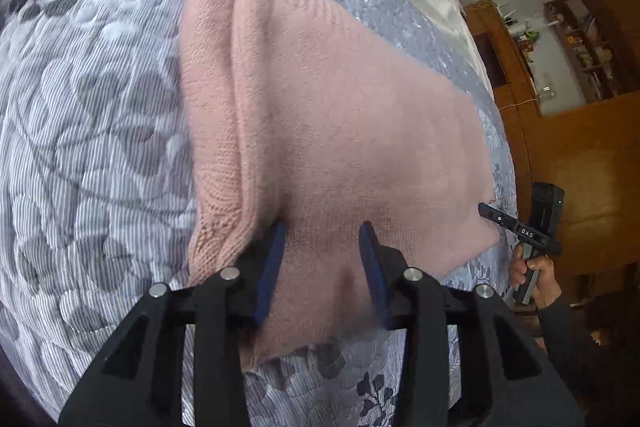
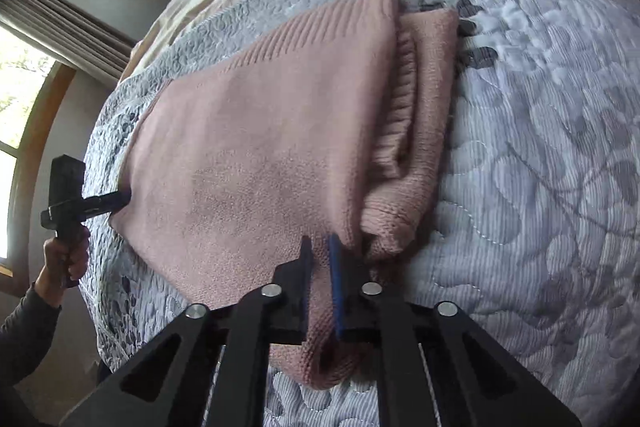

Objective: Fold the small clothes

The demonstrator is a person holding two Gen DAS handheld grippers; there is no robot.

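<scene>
The pink sweater (image 1: 340,131) lies partly folded on the bed (image 1: 100,147), its near hem between the spread left tool (image 1: 322,239) and pinched in the closed right tool (image 2: 320,251), seemingly to lift both corners evenly.

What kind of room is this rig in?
Likely a home bedroom: the pink sweater lies on a quilted bedspread, with a wooden shelf unit and a curtained window nearby.

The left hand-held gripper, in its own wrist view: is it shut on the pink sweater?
No, the left hand-held gripper stands open, with pink sweater showing between its fingers.
</scene>
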